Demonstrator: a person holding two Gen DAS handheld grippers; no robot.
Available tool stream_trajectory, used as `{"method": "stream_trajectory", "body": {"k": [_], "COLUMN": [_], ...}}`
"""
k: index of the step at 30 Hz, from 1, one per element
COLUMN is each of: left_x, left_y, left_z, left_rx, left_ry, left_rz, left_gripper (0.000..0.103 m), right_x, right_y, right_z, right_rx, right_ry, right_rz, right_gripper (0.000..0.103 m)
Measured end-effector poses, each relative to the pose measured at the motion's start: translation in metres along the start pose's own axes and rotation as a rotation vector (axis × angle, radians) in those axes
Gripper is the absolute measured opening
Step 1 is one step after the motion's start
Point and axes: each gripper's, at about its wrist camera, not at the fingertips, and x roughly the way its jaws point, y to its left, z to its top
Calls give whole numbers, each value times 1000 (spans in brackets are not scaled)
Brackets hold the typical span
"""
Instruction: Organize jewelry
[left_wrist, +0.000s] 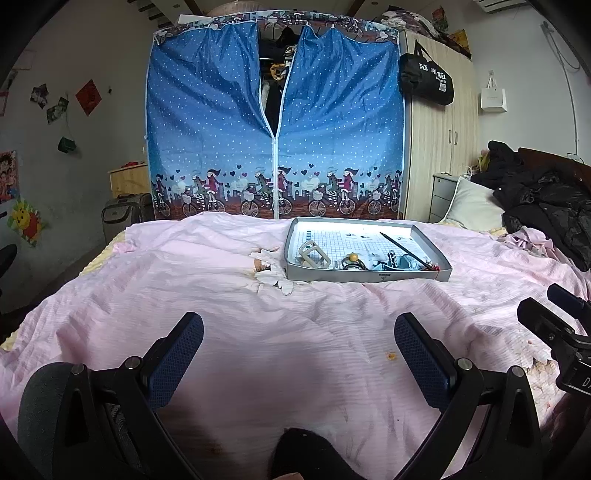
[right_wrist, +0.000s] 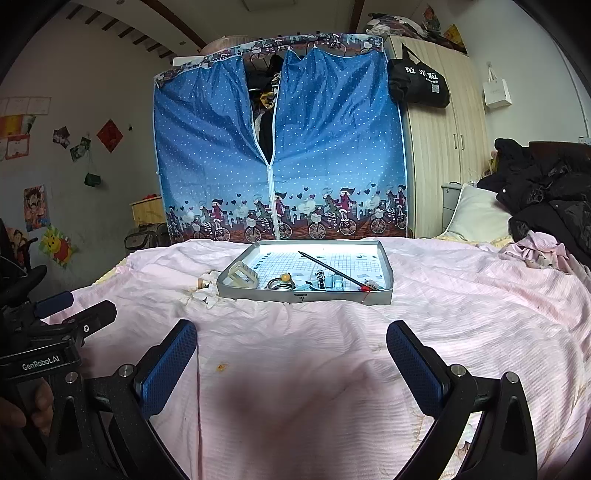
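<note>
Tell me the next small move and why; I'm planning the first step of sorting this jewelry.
Probably bring both grippers forward to the tray. Both the left gripper and right gripper are open, hold nothing, and hover over the pink bedspread, short of the tray. The jewelry, such as the ring and hair stick, lies bunched at the tray's near edge.

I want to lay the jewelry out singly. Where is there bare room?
The tray's far half is bare apart from a black stick; its near edge is crowded. The pink bedspread between tray and both grippers lies bare.
</note>
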Motion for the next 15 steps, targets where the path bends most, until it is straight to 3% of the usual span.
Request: {"method": "stream_trajectory", "body": {"k": [15], "left_x": [2], "left_y": [-1], "left_z": [0], "left_rx": [13], "left_ry": [6], "left_rz": [0], "left_gripper": [102], "right_x": [0], "right_y": [1], "right_z": [1], "right_rx": [-1], "right_ry": [1], "right_rz": [-1], "right_gripper": [103]}}
